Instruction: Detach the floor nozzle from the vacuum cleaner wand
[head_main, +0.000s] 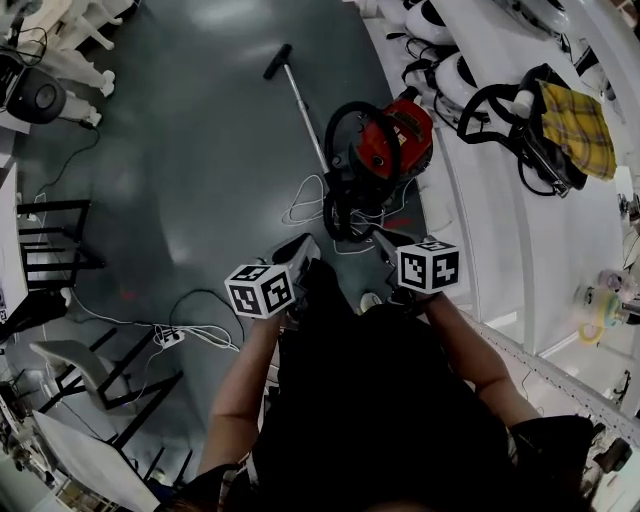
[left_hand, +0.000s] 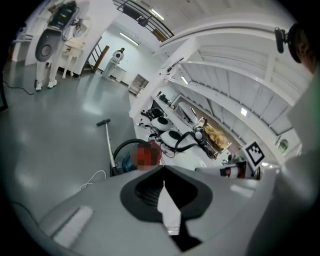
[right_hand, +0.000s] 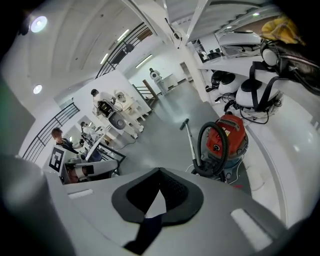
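A red canister vacuum cleaner stands on the grey floor with its black hose looped over it. Its metal wand lies along the floor away from me, ending in the black floor nozzle, which sits on the wand's far end. The right gripper view shows the vacuum cleaner, wand and nozzle; the left gripper view shows the wand and nozzle. My left gripper and right gripper hover short of the vacuum, both shut and holding nothing.
A white cable coils on the floor by the vacuum, and a power strip with cords lies at the left. Black frames stand at the left. White shelving with gear and a yellow plaid cloth runs along the right.
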